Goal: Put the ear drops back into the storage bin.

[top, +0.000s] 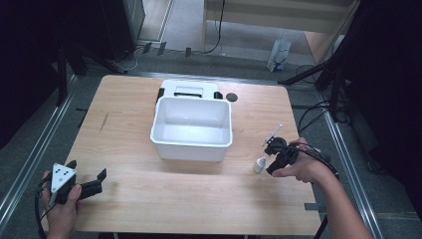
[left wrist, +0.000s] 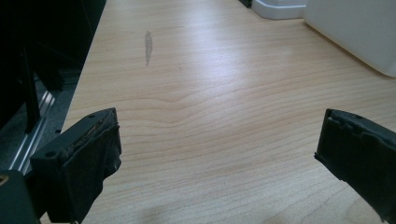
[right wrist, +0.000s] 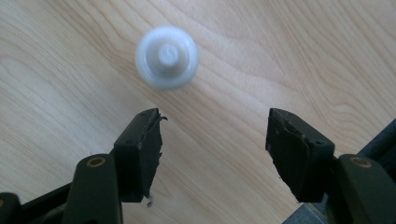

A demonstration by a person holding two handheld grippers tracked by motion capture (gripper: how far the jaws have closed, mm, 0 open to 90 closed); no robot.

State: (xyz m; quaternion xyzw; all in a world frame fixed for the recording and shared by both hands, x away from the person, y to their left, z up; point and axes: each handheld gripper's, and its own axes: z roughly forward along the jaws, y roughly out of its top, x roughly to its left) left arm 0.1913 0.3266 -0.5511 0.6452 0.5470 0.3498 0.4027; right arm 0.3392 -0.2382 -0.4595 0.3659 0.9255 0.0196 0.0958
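Pale grained wood table on grey floor. At 8 o'clock, the left gripper gapes wide, empty. A smooth white rectangular tub sits centre. At 4 o'clock, a small round white bottle stands just beyond the right gripper, jaws apart, holding nothing.

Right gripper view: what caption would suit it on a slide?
Open claw poised above a small white bottle standing on the wooden table.
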